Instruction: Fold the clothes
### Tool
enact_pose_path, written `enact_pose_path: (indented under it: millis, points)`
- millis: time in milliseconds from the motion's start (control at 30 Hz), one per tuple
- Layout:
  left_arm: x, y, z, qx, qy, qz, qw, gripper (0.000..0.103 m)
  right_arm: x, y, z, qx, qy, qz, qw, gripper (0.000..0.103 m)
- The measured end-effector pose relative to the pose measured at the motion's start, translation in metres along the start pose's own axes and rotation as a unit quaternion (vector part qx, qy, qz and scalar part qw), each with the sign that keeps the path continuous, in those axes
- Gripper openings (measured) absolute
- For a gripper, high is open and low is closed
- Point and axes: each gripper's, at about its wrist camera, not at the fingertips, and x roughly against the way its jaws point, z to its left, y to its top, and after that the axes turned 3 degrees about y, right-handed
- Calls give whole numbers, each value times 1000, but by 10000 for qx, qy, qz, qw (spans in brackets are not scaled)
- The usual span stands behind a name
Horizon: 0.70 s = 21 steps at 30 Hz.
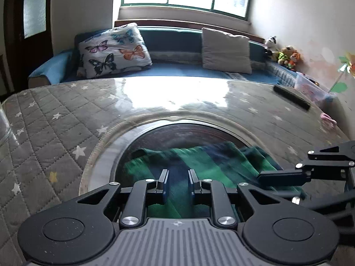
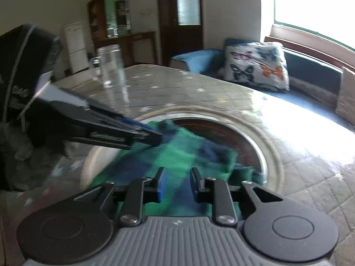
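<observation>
Green-and-navy striped cloth (image 1: 199, 166) lying over the round dark inset at the near edge of the grey star-quilted tabletop (image 1: 55, 119). Left gripper (image 1: 177, 182) and right gripper (image 2: 177, 182) hover above it, jaws parted, empty. No legible writing.

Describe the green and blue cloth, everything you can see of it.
The cloth is soft fabric in broad green and dark blue bands, blurred in both views. It lies rumpled and partly folded over the round dark inset of the quilted table. The left gripper and right gripper hang over it, fingers apart; whether they touch it is unclear.
</observation>
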Motion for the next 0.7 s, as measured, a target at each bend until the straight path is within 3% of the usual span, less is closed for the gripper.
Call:
enact_pose_path:
  millis: [267, 400, 500, 700]
  points:
    - [20, -25, -10, -113, 14, -16, 9999, 21, 15, -35, 52, 665, 113, 44, 9977, 34]
    - [29, -31, -7, 32, 7, -54, 10000, 21, 24, -51, 60, 757, 92, 85, 9970, 34]
    - [36, -34, -2, 202, 16, -99, 9997, 20, 37, -49, 45, 234, 177, -27, 9996, 34]
    - [35, -41, 9, 735, 54, 32, 9973, 27, 41, -38, 3, -733, -197, -393, 9963, 34]
